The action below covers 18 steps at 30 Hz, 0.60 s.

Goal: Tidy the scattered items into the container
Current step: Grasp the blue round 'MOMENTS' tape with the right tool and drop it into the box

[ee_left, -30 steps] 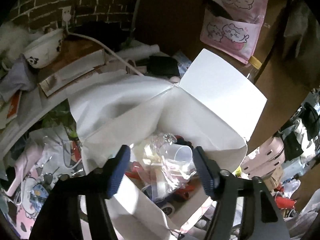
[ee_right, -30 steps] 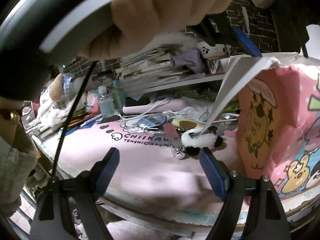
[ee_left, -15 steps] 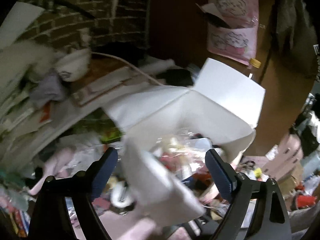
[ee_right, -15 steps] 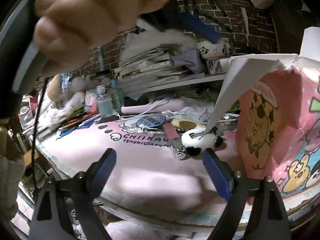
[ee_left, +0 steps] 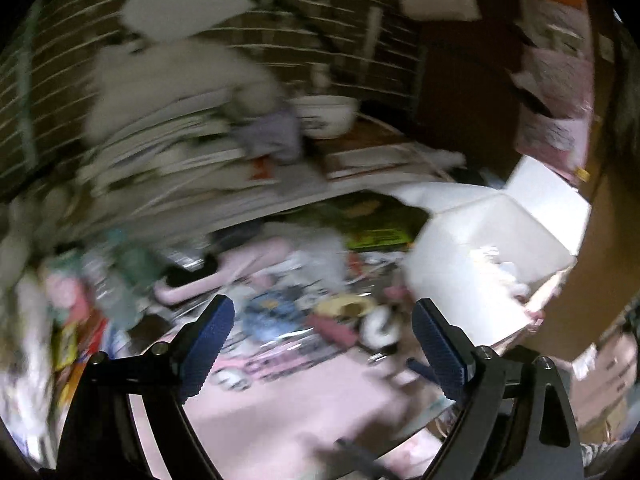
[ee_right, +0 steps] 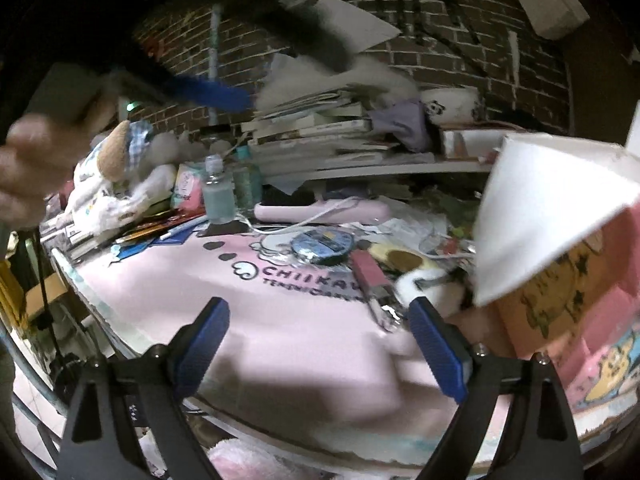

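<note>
The container is a pink cartoon carton (ee_right: 568, 304) with white flaps, at the right of the pink mat (ee_right: 296, 320). In the left wrist view the carton (ee_left: 476, 256) shows its white inside with things in it. On the mat beside it lie a round blue tin (ee_right: 322, 242), a pink tube (ee_right: 370, 276), a black-and-white plush (ee_right: 428, 286) and a yellow item (ee_right: 400, 256). My right gripper (ee_right: 320, 340) is open and empty, low over the mat's front. My left gripper (ee_left: 322, 340) is open and empty above the same items; this view is blurred. A hand (ee_right: 36, 152) holds it at upper left.
A clear bottle (ee_right: 218, 196), a pink wand-shaped device (ee_right: 320, 212) and soft toys (ee_right: 120, 168) crowd the mat's back and left. Stacked books (ee_right: 320, 132) and a panda bowl (ee_right: 448, 106) sit on a shelf against the brick wall. The table's edge runs just below my right gripper.
My left gripper has swung left from over the carton to above the mat, its jaws wider and empty. The right gripper's jaws have spread a little and it has barely shifted.
</note>
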### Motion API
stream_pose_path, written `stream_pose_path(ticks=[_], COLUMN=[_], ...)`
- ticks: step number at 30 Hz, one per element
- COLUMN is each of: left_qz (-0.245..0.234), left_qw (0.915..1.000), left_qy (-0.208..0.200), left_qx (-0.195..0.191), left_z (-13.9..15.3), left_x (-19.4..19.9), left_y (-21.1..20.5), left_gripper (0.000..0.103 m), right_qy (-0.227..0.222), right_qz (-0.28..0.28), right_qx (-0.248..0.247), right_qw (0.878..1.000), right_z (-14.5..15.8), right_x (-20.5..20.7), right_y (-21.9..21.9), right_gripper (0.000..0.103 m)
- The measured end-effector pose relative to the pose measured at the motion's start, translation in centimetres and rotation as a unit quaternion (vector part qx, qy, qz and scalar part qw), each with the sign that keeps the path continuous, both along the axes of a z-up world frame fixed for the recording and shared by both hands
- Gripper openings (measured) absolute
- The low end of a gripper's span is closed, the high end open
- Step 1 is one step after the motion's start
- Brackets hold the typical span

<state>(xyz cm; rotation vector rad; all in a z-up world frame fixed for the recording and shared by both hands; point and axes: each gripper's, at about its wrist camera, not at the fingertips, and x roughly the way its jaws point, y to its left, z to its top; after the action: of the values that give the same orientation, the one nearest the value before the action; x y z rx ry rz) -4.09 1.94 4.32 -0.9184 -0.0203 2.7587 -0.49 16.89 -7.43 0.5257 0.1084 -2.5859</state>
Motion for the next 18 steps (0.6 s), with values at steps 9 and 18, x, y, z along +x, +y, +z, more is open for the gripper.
stream_pose_path(ticks=[9, 18], left_qz=[0.102, 0.126], left_qw=[0.9948, 0.9918], left_qy=[-0.003, -0.016], left_qx=[0.003, 0.018], left_z=[-2.3, -4.7], left_x=[2.9, 3.6], left_y=[-6.9, -9.7], left_gripper=[0.089, 0.089], right_qy=[-0.033, -0.051], right_qz=[0.045, 0.04], right_qx=[0.016, 0.036], right_qw=[0.998, 0.997], right_z=[1.6, 3.1], right_x=[-2.1, -4.9], right_y=[-3.8, -7.4], right_gripper=[0.09, 0.09])
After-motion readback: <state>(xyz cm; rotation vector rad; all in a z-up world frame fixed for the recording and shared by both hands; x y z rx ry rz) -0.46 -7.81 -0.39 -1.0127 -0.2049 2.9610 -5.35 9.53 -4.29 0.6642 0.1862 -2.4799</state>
